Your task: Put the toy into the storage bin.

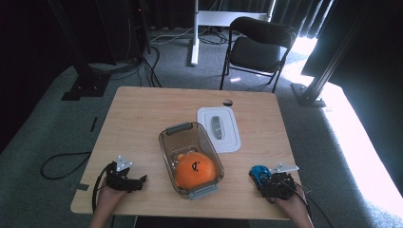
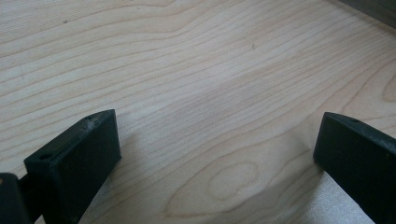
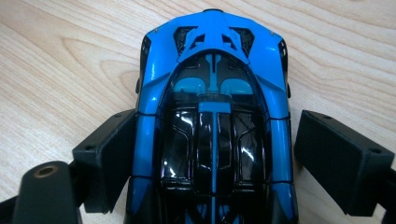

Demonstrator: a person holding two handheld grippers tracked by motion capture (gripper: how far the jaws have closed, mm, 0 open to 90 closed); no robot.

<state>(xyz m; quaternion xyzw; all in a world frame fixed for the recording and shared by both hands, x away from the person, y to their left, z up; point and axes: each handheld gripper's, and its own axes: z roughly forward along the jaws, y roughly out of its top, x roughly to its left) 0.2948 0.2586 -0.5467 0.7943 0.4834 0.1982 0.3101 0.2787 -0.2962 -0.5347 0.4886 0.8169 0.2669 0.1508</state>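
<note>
A clear plastic bin [image 1: 190, 156] sits at the centre of the high view on the wooden desk [image 1: 142, 118], its long axis running from upper left to lower right, with grey handles at both short ends. Inside it, filling the lower half, lies a round orange plush toy [image 1: 195, 170] with a small dark mark on its face; the upper half of the bin shows bare bottom. Just to the upper right of the bin, close beside its rim, the white lid [image 1: 219, 129] lies flat on the desk with a grey handle in its middle. At the lower right of the high view the right hand-held gripper [image 1: 267, 179] is around a blue toy car [image 1: 259, 174], which rests on the desk well apart from the bin. In the right gripper view the car [image 3: 215, 130], blue with a glossy black roof, points to the top of the frame between the two black jaws; the left jaw lies against its side, while a thin gap shows at the right jaw, so the jaws are parted around it rather than clamped. At the lower left of the high view the left hand-held gripper [image 1: 138, 182] lies low over the desk, and its own view shows its jaws spread wide over bare wood [image 2: 210, 93].
</note>
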